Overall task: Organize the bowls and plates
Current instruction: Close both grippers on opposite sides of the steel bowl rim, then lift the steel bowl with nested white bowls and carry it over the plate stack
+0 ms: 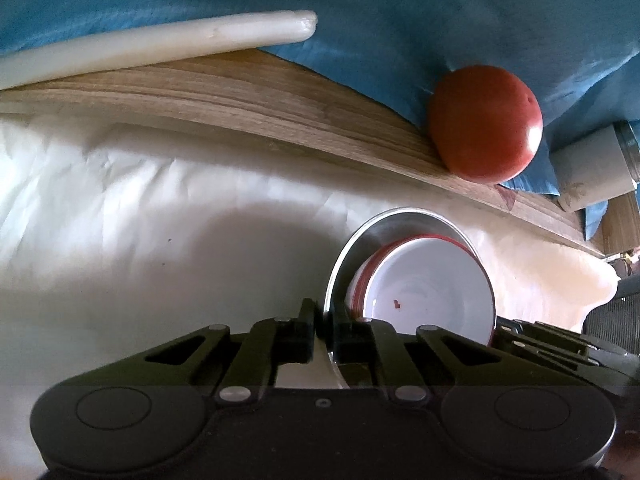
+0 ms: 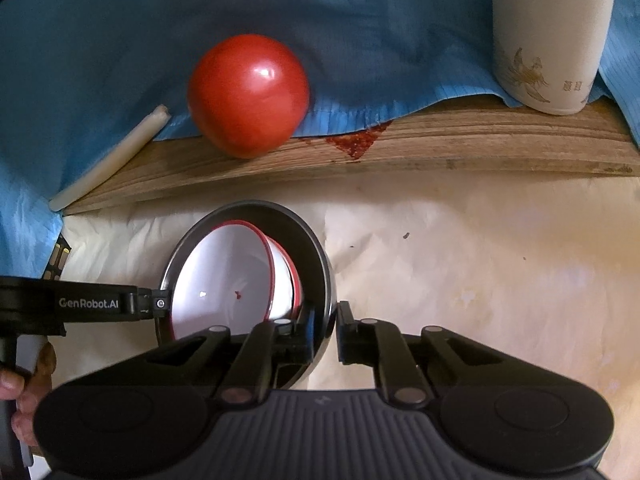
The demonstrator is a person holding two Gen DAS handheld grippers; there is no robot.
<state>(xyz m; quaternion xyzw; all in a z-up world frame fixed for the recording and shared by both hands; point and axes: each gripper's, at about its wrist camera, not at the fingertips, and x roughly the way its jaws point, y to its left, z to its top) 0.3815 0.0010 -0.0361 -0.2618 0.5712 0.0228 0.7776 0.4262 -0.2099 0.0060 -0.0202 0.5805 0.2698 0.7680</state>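
Observation:
A steel bowl point(image 1: 360, 240) holds a white bowl with a red rim point(image 1: 432, 280) nested inside it. My left gripper point(image 1: 323, 320) is shut on the steel bowl's rim. In the right wrist view the steel bowl point(image 2: 312, 248) and the white bowl point(image 2: 228, 268) show again, with my right gripper point(image 2: 326, 320) straddling the steel bowl's opposite rim, one finger inside and one outside. A small gap shows beside the outer finger. The left gripper point(image 2: 158, 303) grips the rim at the left of that view.
A red tomato point(image 2: 248, 94) lies on a wooden board point(image 2: 440, 148) by blue cloth point(image 2: 360, 20). A cream cup point(image 2: 548, 36) stands at the back right. A white stick point(image 1: 160, 46) lies on the board. Pale cloth point(image 2: 480, 260) covers the table.

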